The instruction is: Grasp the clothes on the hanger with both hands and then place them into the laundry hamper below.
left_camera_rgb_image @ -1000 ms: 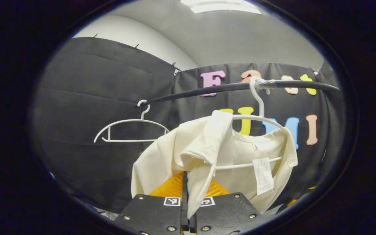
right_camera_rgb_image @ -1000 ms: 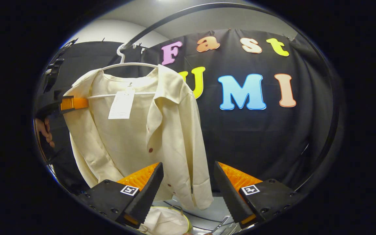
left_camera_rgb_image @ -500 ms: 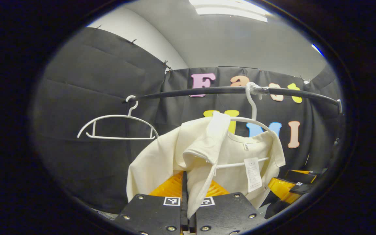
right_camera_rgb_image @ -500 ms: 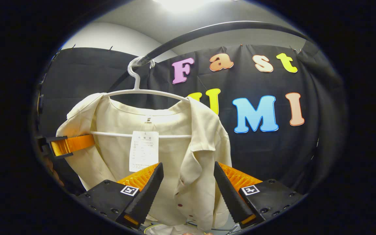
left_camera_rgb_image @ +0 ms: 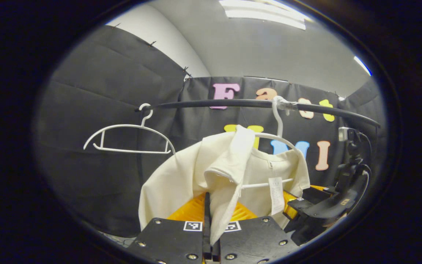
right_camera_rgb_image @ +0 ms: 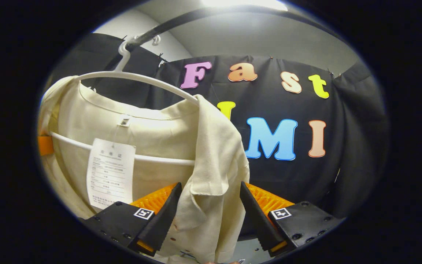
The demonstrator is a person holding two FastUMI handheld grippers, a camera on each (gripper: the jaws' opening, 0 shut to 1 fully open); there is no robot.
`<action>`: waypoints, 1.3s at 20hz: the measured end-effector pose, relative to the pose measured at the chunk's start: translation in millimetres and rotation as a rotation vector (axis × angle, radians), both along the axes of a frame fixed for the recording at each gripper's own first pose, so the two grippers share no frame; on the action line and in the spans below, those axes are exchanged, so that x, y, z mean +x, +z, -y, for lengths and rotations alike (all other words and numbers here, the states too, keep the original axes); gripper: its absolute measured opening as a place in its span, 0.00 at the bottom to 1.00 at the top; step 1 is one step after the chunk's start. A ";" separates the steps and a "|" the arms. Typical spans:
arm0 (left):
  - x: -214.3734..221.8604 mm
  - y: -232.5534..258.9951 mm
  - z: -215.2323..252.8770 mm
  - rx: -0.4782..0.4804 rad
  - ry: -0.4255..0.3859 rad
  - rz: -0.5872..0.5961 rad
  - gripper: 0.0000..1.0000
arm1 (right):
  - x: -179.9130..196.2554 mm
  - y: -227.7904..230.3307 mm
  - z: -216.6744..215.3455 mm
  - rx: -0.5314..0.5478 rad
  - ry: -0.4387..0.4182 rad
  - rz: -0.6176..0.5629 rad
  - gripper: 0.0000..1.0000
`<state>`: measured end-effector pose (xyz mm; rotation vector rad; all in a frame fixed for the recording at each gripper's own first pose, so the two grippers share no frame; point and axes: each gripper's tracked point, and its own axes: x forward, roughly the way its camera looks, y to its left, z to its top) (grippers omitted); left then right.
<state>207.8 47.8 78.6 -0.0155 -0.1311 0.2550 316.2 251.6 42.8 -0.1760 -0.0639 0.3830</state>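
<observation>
Left gripper (left_camera_rgb_image: 211, 234) clamped tight on front edge of cream shirt (left_camera_rgb_image: 211, 172), cloth pinched between my fingers. Right gripper (right_camera_rgb_image: 207, 220) wide apart, shirt's other front edge hanging in gap, not gripped. Shirt hangs on white hanger (right_camera_rgb_image: 137, 79) hooked over dark rail (left_camera_rgb_image: 233, 103). Empty hanger (left_camera_rgb_image: 126, 137) beside it.

A purpose-built recording booth rather than a lived-in home: black cloth (left_camera_rgb_image: 97, 110) pinned up as walls hangs beneath a plain grey ceiling (left_camera_rgb_image: 269, 51) lit by a panel light (left_camera_rgb_image: 266, 14). A dark clothes rail (left_camera_rgb_image: 233, 103) spans the booth, carrying a bare white hanger (left_camera_rgb_image: 126, 137) and a second hanger (right_camera_rgb_image: 137, 79) holding a cream shirt (right_camera_rgb_image: 159, 135). A small camera on a stand (left_camera_rgb_image: 348, 146) sits to one side.
</observation>
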 end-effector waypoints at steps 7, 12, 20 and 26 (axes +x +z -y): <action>-5.5 4.2 5.6 0.049 -0.009 0.004 0.02 | 16.0 -6.4 -15.0 0.016 0.041 -0.027 0.69; -11.1 7.3 -0.1 0.072 0.017 0.001 0.02 | 14.6 -7.6 -24.0 0.034 0.134 -0.060 0.12; -9.3 11.5 -13.3 0.056 0.028 0.003 0.02 | 18.4 17.2 11.0 0.082 0.096 -0.016 0.04; -32.0 46.0 -26.4 0.091 0.022 0.035 0.02 | 30.5 51.8 39.2 0.086 0.017 0.079 0.00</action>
